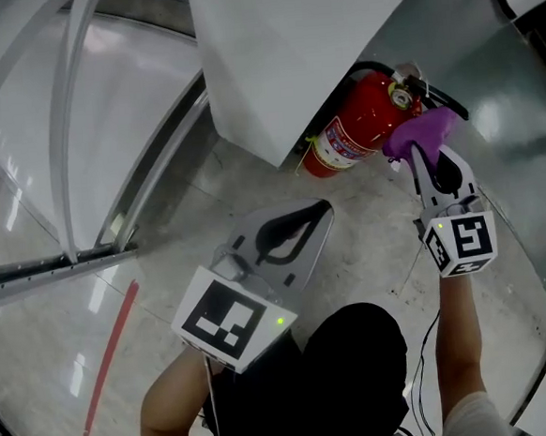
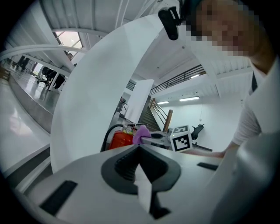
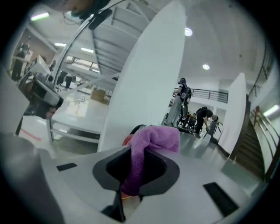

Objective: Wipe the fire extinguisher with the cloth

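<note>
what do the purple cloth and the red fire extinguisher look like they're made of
Purple cloth: soft textile, probably microfibre. It looks matte with a fuzzy nap and bunches in limp folds.
Fire extinguisher: the body looks like painted metal, judging by the glossy red surface with bright highlights along the cylinder.

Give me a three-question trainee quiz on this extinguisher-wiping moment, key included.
1. True or false: the left tool holds the purple cloth.
2. The cloth is nearest which part of the red fire extinguisher? A: the gauge end. B: the base. C: the label.
3. Fill in: the right tool is shut on the ____.
Key: 1 false; 2 A; 3 cloth.
</note>
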`<state>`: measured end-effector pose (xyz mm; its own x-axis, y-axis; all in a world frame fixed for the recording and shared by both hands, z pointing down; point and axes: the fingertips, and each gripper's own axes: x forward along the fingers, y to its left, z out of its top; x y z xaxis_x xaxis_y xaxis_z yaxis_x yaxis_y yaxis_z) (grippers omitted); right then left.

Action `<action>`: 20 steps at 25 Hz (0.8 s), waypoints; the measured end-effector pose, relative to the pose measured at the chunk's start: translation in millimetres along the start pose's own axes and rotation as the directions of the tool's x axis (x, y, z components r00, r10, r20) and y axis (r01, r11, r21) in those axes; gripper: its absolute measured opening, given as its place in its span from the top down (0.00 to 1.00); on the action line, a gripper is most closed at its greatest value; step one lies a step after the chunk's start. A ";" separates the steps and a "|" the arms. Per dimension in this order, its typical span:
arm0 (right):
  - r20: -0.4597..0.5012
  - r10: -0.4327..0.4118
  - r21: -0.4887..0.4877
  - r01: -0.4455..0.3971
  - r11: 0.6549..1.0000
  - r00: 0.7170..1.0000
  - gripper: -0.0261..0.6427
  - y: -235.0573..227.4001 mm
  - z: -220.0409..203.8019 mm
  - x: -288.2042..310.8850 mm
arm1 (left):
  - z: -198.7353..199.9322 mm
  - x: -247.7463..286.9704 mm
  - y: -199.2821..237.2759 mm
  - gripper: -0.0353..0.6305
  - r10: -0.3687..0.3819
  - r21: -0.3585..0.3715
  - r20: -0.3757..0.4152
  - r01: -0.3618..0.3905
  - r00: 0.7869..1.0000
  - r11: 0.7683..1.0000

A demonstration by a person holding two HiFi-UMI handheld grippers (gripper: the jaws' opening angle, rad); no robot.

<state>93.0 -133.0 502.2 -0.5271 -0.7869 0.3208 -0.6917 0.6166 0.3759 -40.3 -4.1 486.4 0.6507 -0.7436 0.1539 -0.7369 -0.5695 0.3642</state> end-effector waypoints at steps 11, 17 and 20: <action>-0.133 0.050 -0.478 -0.108 0.871 0.990 0.88 62.1 -5.3 43.8 | 1.7 3.5 7.7 0.94 0.034 0.004 0.017 -0.034 0.999 0.999; -0.229 0.096 -0.525 -0.206 0.826 0.969 0.88 82.5 -54.6 60.6 | 0.7 3.8 12.6 0.94 0.053 -0.006 0.020 -0.052 0.998 0.999; -0.242 0.113 -0.516 -0.227 0.826 0.964 0.88 92.3 -73.5 70.1 | -0.8 4.8 13.2 0.94 0.053 0.000 0.014 -0.054 0.998 0.999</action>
<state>28.6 -129.6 623.3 -0.4665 -0.6828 0.5623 -0.1976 0.7001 0.6862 -46.8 -15.0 492.7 0.6076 -0.7780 0.1598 -0.7707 -0.5290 0.3551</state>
